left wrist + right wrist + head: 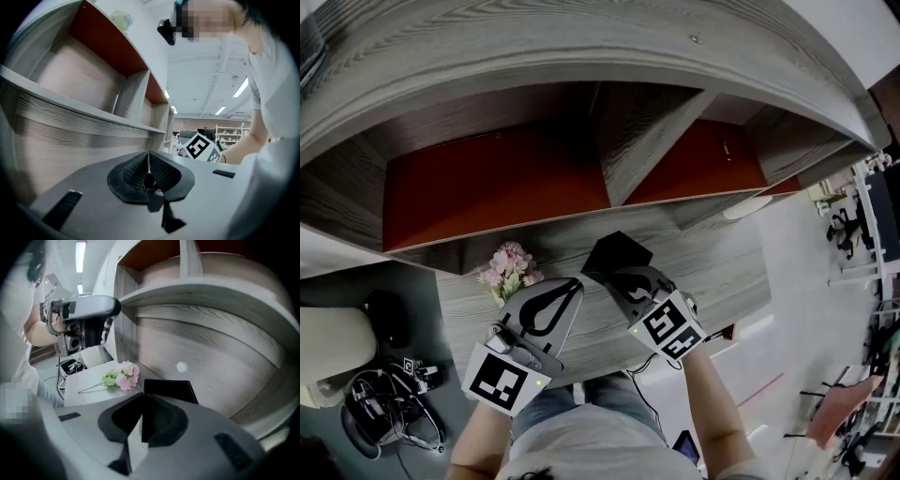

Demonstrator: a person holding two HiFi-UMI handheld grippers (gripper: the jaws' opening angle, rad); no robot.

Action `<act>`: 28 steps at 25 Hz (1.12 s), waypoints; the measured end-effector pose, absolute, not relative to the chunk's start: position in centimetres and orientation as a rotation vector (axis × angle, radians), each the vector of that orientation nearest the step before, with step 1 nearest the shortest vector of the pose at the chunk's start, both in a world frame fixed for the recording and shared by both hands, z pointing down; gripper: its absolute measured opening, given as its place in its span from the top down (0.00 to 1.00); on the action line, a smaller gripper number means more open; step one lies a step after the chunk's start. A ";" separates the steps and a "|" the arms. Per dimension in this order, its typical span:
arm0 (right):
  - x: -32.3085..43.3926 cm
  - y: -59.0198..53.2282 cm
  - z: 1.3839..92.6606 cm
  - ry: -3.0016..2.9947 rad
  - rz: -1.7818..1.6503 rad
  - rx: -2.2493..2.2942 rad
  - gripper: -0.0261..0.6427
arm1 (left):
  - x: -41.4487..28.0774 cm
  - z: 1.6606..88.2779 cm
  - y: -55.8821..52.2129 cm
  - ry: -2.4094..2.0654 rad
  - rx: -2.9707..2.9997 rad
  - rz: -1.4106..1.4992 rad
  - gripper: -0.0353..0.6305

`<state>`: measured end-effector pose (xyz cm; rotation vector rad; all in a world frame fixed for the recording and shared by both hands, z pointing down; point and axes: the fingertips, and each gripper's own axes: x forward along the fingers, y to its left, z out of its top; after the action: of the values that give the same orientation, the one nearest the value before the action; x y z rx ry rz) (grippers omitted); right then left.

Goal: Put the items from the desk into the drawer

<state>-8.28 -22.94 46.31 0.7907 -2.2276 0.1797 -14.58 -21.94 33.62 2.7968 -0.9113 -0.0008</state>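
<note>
A bunch of pink artificial flowers (pixel 511 267) lies on the grey wood desk (pixel 722 267), at its left. To their right, near the back panel, sits a black box (pixel 619 253). My left gripper (pixel 575 284) hovers over the desk's front, right of the flowers, shut and empty. My right gripper (pixel 613 274) is beside it, just in front of the box, also shut with nothing held. The right gripper view shows the flowers (pixel 123 376) and the box (pixel 169 389) beyond my right gripper (pixel 143 397). In the left gripper view my left gripper (pixel 149 161) points at the shelf.
Shelf compartments with red-brown backs (pixel 487 183) hang over the desk. A small white round spot (pixel 181 366) sits on the back panel. Left of the desk, a chair (pixel 333 347) and a tangle of cables (pixel 389 408) stand on the floor.
</note>
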 end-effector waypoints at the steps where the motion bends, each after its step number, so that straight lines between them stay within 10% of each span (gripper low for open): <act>1: -7.8 -22.5 45.5 -2.235 0.179 0.821 0.90 | -13.8 33.6 -21.7 -0.879 2.807 0.002 0.93; 28: 15.8 -2.9 41.1 -1.951 0.392 1.679 0.90 | 13.9 33.4 -5.4 0.226 3.014 0.087 0.93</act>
<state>15.83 -2.92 41.10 1.6785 -1.9510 0.3923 13.93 -5.44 33.38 3.0142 0.2263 0.0869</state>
